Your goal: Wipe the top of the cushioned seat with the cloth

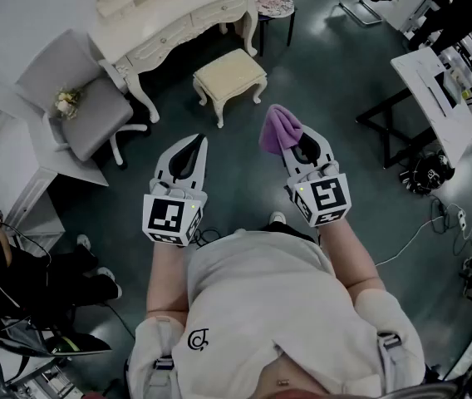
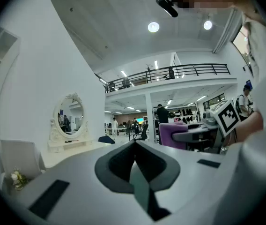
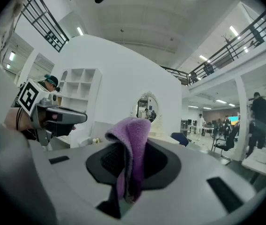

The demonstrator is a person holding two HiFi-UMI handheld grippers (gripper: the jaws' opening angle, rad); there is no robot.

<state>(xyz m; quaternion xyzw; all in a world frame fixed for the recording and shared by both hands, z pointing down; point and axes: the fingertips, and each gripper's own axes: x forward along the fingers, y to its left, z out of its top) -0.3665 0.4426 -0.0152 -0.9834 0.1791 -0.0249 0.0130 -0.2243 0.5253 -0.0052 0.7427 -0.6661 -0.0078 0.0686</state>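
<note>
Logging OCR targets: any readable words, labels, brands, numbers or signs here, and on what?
No legible words or numbers in any view.
On shirt: small round emblem, no readable letters.
On left gripper and right gripper: square marker patterns only, no text.
On distant screen: too small to read.

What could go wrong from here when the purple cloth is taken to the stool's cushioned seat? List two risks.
The cloth is pinched in a bunch by the right gripper, so it might slip under rubbing. The stool stands close to the dressing table; a wide stroke might knock its leg.
</note>
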